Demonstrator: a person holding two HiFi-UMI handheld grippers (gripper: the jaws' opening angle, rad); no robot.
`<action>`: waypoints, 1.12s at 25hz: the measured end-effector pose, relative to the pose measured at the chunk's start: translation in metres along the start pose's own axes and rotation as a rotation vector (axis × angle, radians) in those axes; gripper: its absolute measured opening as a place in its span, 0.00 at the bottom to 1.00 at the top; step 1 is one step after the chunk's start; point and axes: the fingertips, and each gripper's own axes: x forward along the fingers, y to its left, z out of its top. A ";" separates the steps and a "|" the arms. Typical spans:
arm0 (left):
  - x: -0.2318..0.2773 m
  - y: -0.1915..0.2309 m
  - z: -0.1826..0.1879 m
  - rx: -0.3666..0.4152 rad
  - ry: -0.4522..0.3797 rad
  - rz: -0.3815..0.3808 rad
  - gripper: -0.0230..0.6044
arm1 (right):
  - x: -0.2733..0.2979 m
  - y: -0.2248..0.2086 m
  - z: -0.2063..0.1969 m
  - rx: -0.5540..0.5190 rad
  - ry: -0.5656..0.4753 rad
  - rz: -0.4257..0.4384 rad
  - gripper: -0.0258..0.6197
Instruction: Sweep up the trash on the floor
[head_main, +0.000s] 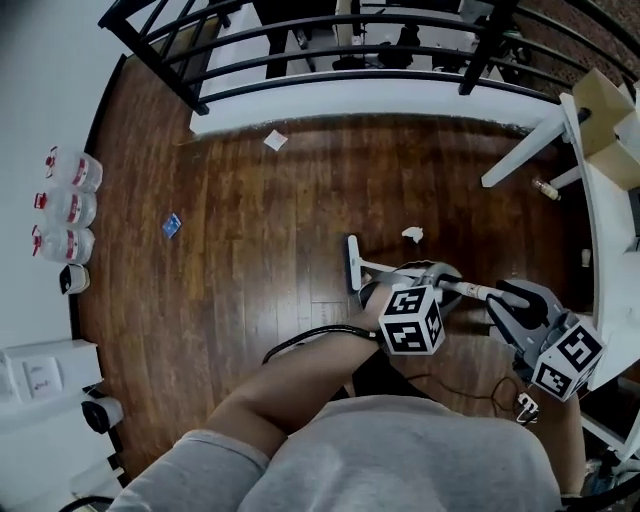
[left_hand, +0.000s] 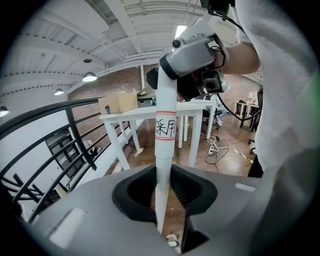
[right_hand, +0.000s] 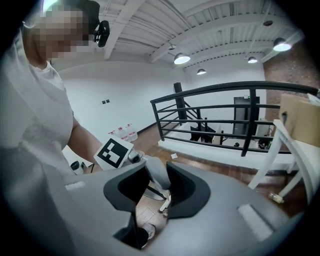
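Bearing a red-edged label (left_hand: 165, 128), the broom handle (left_hand: 163, 172) is white.

The floor (head_main: 250, 260) is dark brown wood in narrow planks. On it lie a white crumpled paper (head_main: 412, 234), a white scrap (head_main: 275, 140) and a blue packet (head_main: 172, 225). The broom handle (left_hand: 165, 135) is white with a red band and black characters. The left gripper (left_hand: 167, 197) and right gripper (right_hand: 159, 187) are grey, and their cubes bear black-and-white square markers. The railing (head_main: 330, 78) is black, the table (head_main: 605, 215) is white and the cardboard box (head_main: 605, 105) is tan.
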 end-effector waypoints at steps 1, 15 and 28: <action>0.008 -0.003 0.009 0.013 -0.003 -0.015 0.17 | -0.010 -0.005 -0.002 -0.001 -0.001 -0.019 0.20; 0.010 0.010 0.050 -0.009 -0.028 -0.021 0.17 | -0.031 -0.011 0.031 -0.076 -0.051 -0.014 0.21; -0.151 0.111 -0.075 -0.185 -0.043 0.205 0.17 | 0.160 0.079 0.136 -0.226 0.013 0.227 0.21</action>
